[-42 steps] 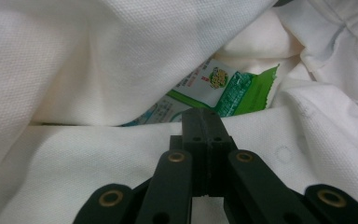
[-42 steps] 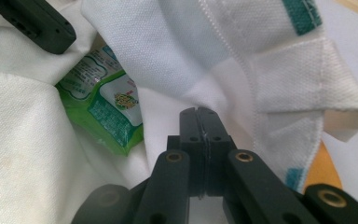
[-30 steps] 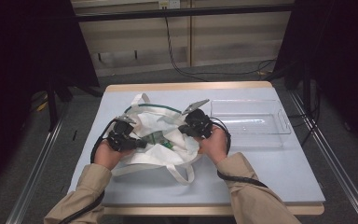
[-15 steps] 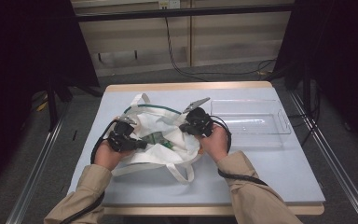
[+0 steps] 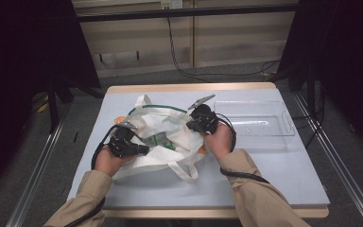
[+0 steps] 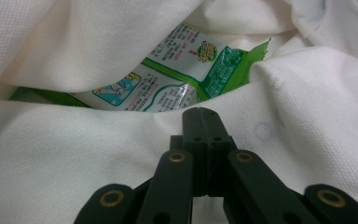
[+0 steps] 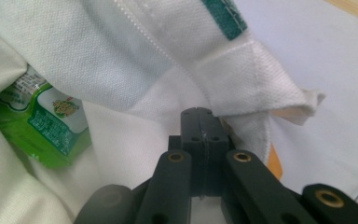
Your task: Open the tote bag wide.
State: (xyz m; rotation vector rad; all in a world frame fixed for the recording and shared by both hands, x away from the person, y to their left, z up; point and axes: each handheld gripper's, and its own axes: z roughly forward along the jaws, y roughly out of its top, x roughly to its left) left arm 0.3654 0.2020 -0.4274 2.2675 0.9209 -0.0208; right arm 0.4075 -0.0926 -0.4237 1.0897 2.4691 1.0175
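A: What is closest to us?

B: Two tan sleeves and two hands. The left gripper [image 5: 139,149] has its black jaws pressed together on the near edge of the soft white cloth bag [image 5: 170,130]. The right gripper [image 5: 191,124] has its jaws pressed together on the bag's other edge, by the green trim.

A: Where is the bag?

B: It lies on the pale blue table [image 5: 274,175], in the middle, between both hands. Its mouth is held open.

A: What is inside?

B: A shiny green and white snack packet [image 6: 177,74]. It has a little cartoon picture and lots of tiny print. The writing is too small to read.

A: And farther back?

B: A clear plastic tray [image 5: 260,125] sits just beside the right hand. I can see nothing in it. Something orange [image 7: 274,164] peeks out under the bag.
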